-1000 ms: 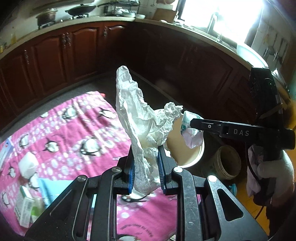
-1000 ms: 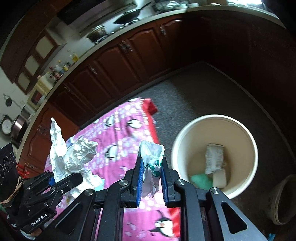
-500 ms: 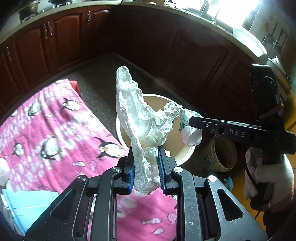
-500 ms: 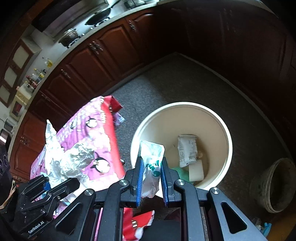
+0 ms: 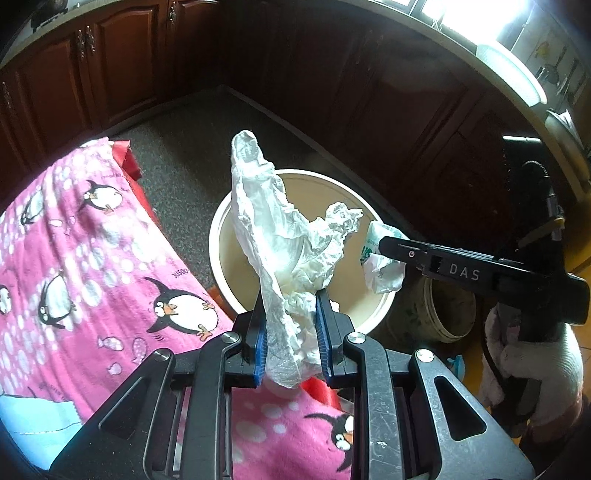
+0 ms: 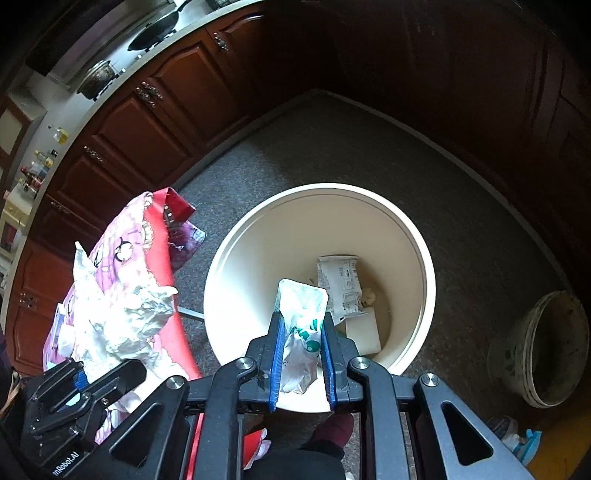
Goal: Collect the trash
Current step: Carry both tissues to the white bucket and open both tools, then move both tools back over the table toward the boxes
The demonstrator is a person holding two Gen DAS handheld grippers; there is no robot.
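Crinkled glossy plastic bag (image 5: pixel 291 254), smooth plastic bucket (image 6: pixel 406 229), fleecy cloth (image 5: pixel 74 258).

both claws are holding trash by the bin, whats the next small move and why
Probably open the right claw: its wrapper already hangs over the open bin, so it should drop in. The left claw with the crumpled plastic looks nearer the rim and could follow.

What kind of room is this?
Most likely a home kitchen: dark wooden cabinets run under a countertop that carries a wok and a lidded pot, with small bottles farther along.
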